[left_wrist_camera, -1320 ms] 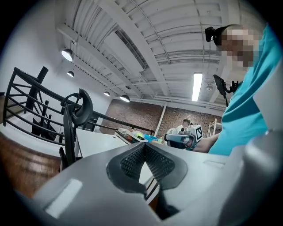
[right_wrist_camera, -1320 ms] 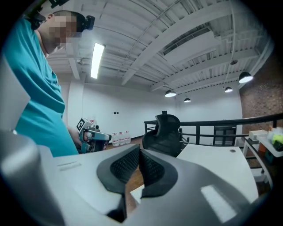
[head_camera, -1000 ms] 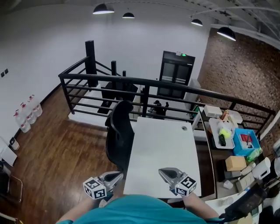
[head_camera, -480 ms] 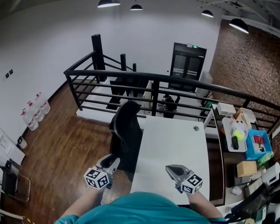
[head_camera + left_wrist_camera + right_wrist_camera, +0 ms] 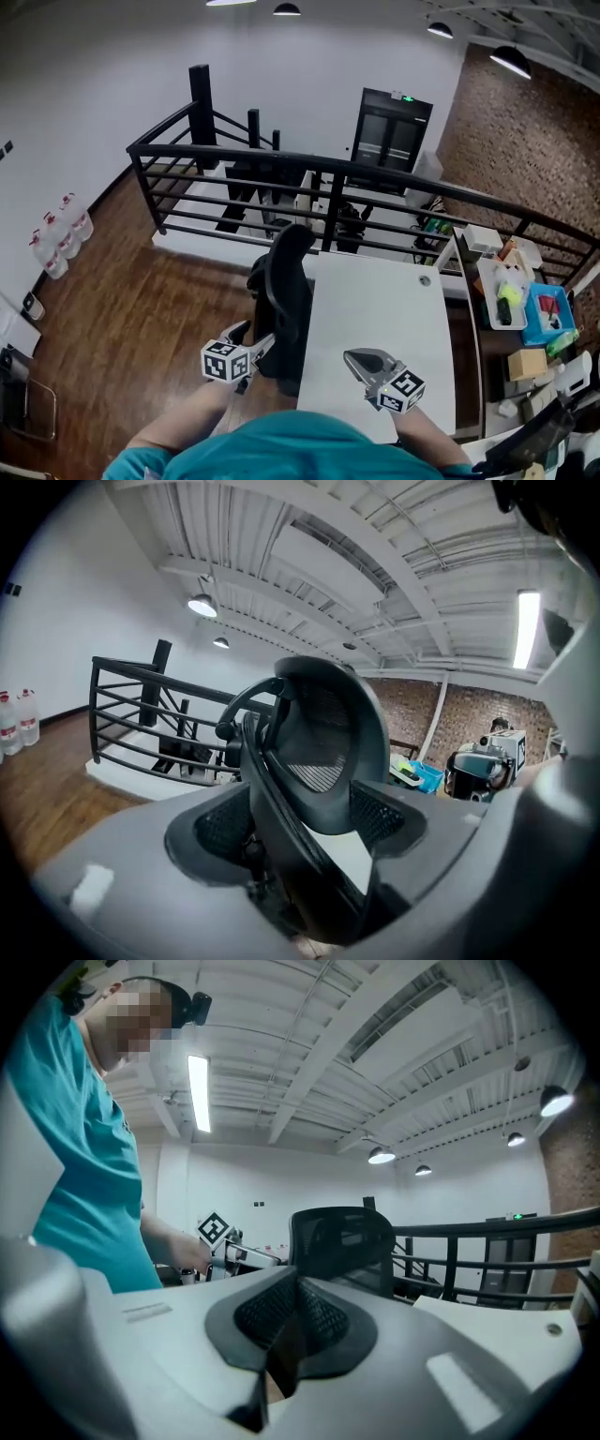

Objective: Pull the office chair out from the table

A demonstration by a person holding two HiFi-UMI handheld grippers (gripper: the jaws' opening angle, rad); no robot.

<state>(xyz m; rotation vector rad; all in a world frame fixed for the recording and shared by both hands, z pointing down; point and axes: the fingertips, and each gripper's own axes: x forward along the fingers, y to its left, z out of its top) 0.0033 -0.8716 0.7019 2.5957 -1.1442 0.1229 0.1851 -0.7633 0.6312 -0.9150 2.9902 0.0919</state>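
The black mesh office chair stands tucked against the left side of the white table. My left gripper is at the chair's back, low on its left side. In the left gripper view its jaws are opening wide, with the edge of the chair's backrest between them and the pads not pressing on it. My right gripper hovers over the table's near part, shut on nothing. In the right gripper view the chair shows ahead, with the left gripper beside it.
A black railing runs behind the table and chair. A side shelf at the right holds a blue bin and clutter. Water bottles line the left wall. Wooden floor lies left of the chair.
My left gripper has moved forward and right to the chair's back, and its jaws have gone from shut to wide apart. My right gripper has moved forward over the table.
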